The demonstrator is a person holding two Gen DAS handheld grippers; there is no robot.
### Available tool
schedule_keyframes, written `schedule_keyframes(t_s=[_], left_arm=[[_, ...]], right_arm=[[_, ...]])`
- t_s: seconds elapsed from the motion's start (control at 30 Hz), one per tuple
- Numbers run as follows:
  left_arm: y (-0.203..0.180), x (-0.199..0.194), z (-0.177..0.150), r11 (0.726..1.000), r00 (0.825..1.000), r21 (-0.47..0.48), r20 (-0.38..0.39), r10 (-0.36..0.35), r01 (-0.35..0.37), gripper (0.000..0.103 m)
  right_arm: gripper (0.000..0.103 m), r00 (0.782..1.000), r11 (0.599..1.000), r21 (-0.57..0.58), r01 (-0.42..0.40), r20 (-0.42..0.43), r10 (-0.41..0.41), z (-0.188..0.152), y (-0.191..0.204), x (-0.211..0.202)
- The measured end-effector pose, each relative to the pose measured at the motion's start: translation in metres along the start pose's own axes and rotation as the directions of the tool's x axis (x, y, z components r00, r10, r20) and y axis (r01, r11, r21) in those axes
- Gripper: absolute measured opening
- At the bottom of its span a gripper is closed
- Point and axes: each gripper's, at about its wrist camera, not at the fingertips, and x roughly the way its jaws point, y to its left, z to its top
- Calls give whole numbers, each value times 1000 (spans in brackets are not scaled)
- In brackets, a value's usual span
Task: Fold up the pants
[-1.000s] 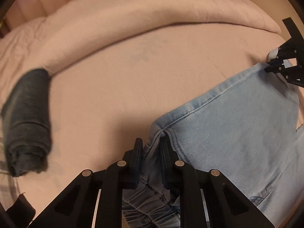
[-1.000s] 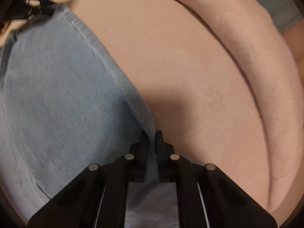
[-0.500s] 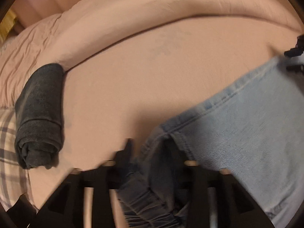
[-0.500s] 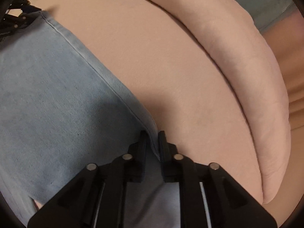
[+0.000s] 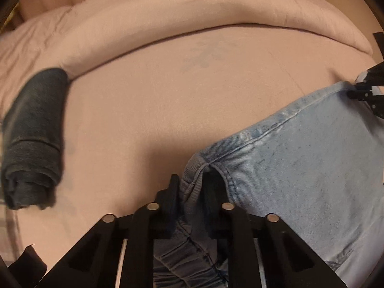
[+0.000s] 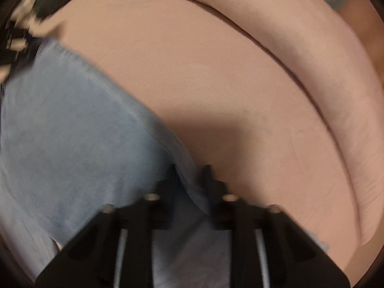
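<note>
The left gripper [image 5: 190, 182] is closing, its pads pinching a bunched seam corner of the pants [image 5: 312, 168]. The right gripper [image 6: 190, 172] is clamped on the opposite edge of the same garment, though that view is blurred. The pants are light blue denim with a stitched hem, spread on the pink bed [image 5: 168, 100]. Only the left wrist view shows clearly a rolled dark garment [image 5: 31, 139] lying well apart, beside a folded quilt [image 5: 192, 16].
</note>
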Motion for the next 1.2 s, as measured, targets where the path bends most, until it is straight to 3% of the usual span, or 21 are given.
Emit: schedule_keyframes(t_s=[0.07, 0.13, 0.23, 0.3, 0.37, 0.4, 0.47, 0.5, 0.57, 0.6, 0.67, 0.73, 0.77, 0.87, 0.9, 0.93, 0.97, 1.0, 1.13, 1.2], left_arm=[[-5, -14, -3, 1000, 999, -9, 30, 21, -20, 15], [-7, -43, -8, 999, 993, -11, 109, 36, -35, 16], [-15, -81, -17, 998, 975, 20, 218, 53, -59, 16], [-28, -116, -35, 992, 946, 57, 312, 86, -109, 16], [-33, -132, -43, 985, 922, 80, 371, 110, -150, 16], [-42, -150, -60, 979, 898, 97, 423, 123, -180, 16], [-39, -163, -75, 972, 865, 111, 486, 128, -207, 16], [-44, -175, -93, 968, 845, 116, 519, 132, -223, 16], [-47, -181, -120, 955, 823, 141, 550, 143, -261, 16], [-54, -185, -139, 945, 810, 163, 569, 145, -284, 16], [-54, -179, -160, 935, 815, 196, 563, 141, -297, 16], [-60, -172, -185, 917, 827, 225, 537, 165, -328, 16], [-62, -165, -197, 911, 836, 236, 520, 177, -339, 16], [-70, -141, -224, 884, 856, 280, 471, 212, -373, 16], [-79, -126, -233, 856, 862, 323, 448, 238, -404, 16], [-89, -126, -240, 836, 860, 345, 442, 257, -427, 16], [-96, -113, -246, 798, 852, 384, 440, 284, -464, 16], [-99, -110, -249, 791, 851, 391, 436, 292, -471, 16], [-90, -115, -242, 813, 840, 339, 451, 301, -473, 16], [-82, -119, -235, 818, 818, 295, 475, 323, -494, 16]], right_arm=[[6, 999, 999, -15, 50, 6, -50, -6, 16, -10], [5, 995, 997, 4, 82, 51, -82, -11, 22, -29], [5, 983, 991, 60, 116, 139, -124, -22, 23, -73], [5, 964, 983, 76, 168, 198, -180, -30, 35, -107], [5, 931, 967, 94, 235, 263, -252, -48, 44, -146], [5, 915, 962, 94, 258, 296, -274, -63, 54, -162], [6, 888, 950, 102, 295, 338, -312, -87, 65, -183], [6, 862, 938, 88, 334, 374, -342, -106, 84, -203], [6, 832, 926, 53, 375, 420, -361, -138, 124, -220], [6, 829, 925, 29, 379, 434, -353, -149, 138, -223], [6, 841, 935, -4, 354, 438, -317, -198, 151, -220], [6, 868, 947, -75, 312, 427, -252, -240, 184, -221], [6, 879, 951, -89, 295, 415, -233, -246, 176, -211], [6, 933, 965, -187, 186, 340, -114, -275, 222, -181], [7, 944, 962, -210, 174, 314, -102, -268, 238, -166], [7, 954, 960, -231, 160, 286, -90, -273, 247, -155], [7, 963, 958, -251, 141, 258, -75, -277, 257, -146], [7, 969, 955, -265, 132, 237, -68, -281, 261, -137], [7, 976, 961, -247, 120, 209, -68, -268, 246, -118], [7, 970, 965, -231, 127, 232, -72, -270, 247, -133]])
